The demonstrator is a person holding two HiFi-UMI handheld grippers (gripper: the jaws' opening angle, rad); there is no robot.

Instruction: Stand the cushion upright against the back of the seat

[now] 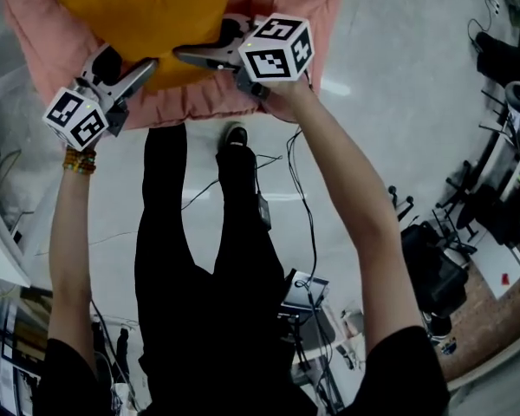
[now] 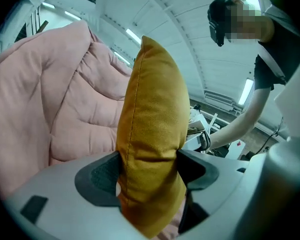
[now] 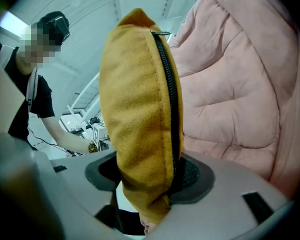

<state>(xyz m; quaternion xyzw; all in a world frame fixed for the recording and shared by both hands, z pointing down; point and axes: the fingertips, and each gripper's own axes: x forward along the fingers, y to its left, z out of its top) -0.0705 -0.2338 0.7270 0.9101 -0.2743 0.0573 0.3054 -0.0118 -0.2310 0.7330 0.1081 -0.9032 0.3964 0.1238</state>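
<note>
The mustard-yellow cushion [image 1: 147, 11] stands on edge on the pink padded seat [image 1: 286, 7], between my two grippers. My left gripper [image 1: 126, 59] has its jaws spread wide around the cushion's near left edge [image 2: 155, 119]. The fabric lies between the pads and brushes them without a firm pinch. My right gripper [image 1: 204, 43] is shut on the cushion's zipper edge [image 3: 135, 99], and the fabric bulges around its pads. In both gripper views the cushion rises upright, with the pink backrest [image 2: 50, 94] [image 3: 240, 84] close behind it.
The person's black-clad legs and a shoe [image 1: 235, 135] stand right in front of the seat. Cables [image 1: 303, 198] trail over the pale floor. Black cases and equipment [image 1: 433, 267] crowd the right side, and a white shelf edge [image 1: 0, 250] runs along the left.
</note>
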